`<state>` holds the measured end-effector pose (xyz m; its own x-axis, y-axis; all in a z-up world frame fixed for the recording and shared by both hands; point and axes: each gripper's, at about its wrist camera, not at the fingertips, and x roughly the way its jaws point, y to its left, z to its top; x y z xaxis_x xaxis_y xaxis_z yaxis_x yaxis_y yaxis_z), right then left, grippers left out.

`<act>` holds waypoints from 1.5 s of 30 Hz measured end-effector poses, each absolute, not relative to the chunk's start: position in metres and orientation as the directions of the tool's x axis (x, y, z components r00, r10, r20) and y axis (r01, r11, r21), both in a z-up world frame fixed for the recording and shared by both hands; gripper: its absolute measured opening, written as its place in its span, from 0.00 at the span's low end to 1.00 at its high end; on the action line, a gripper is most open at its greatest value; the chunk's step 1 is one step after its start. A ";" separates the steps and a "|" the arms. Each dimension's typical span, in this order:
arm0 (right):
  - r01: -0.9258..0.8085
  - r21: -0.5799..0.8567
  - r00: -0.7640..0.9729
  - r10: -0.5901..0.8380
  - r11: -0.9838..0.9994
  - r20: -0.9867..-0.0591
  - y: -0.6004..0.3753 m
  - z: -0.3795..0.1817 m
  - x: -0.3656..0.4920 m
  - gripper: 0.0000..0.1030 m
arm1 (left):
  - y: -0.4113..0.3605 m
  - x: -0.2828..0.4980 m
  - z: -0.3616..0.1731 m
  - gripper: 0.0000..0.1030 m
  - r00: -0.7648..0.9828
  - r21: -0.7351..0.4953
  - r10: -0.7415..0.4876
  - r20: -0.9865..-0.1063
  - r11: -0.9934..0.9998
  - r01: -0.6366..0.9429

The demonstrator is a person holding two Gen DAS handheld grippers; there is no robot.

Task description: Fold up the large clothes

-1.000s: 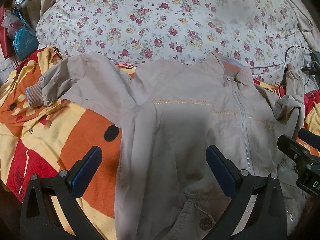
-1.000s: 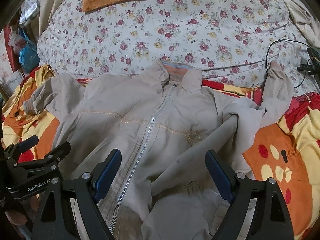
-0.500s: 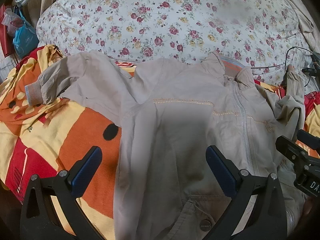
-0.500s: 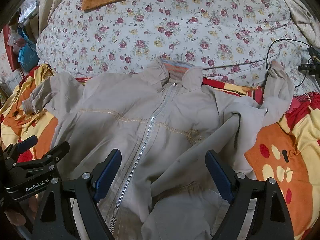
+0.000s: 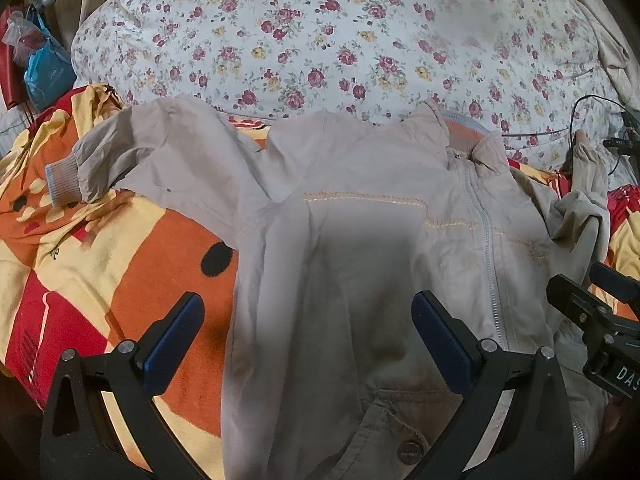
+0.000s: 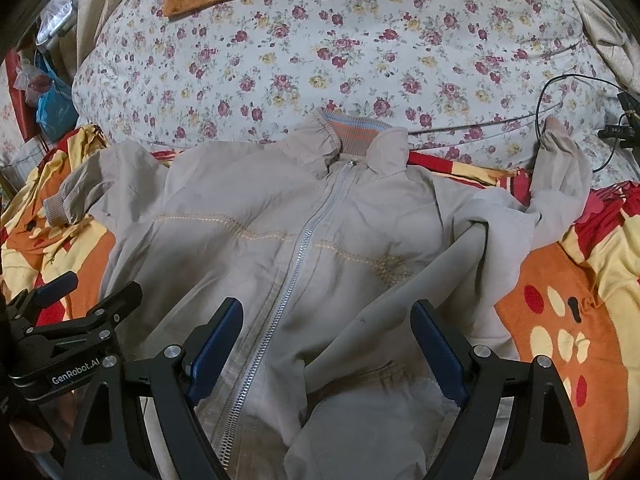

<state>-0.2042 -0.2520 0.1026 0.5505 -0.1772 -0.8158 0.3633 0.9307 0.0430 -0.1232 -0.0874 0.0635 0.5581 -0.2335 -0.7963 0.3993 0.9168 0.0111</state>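
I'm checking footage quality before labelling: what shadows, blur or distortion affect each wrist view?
Left wrist view: a soft dark shadow falls on the jacket between the open left gripper fingers; a hazy smudge blurs the floral quilt at upper right. Right wrist view: milder shadow near the open right gripper, and the zipper looks sharp. Both: fisheye bending and dark corners.

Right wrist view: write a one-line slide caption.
Open right claw hovers over a zipped beige jacket spread on an orange patterned blanket, its collar toward the floral duvet.
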 end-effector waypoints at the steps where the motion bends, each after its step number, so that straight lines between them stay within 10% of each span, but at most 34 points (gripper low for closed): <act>1: 0.362 0.044 0.551 -0.176 0.931 -0.816 -0.252 0.103 -0.204 0.85 | -0.088 -0.123 0.063 1.00 0.558 0.013 -0.232 -0.797 0.916 0.401; 45: 0.355 0.040 0.539 -0.170 0.934 -0.825 -0.246 0.096 -0.201 0.85 | -0.083 -0.117 0.061 1.00 0.560 0.020 -0.213 -0.801 0.924 0.381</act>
<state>-0.2006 -0.2463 0.0963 0.5392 -0.1697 -0.8249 0.3546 0.9342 0.0396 -0.1175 -0.0828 0.0606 0.5597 -0.2132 -0.8008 0.3809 0.9244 0.0202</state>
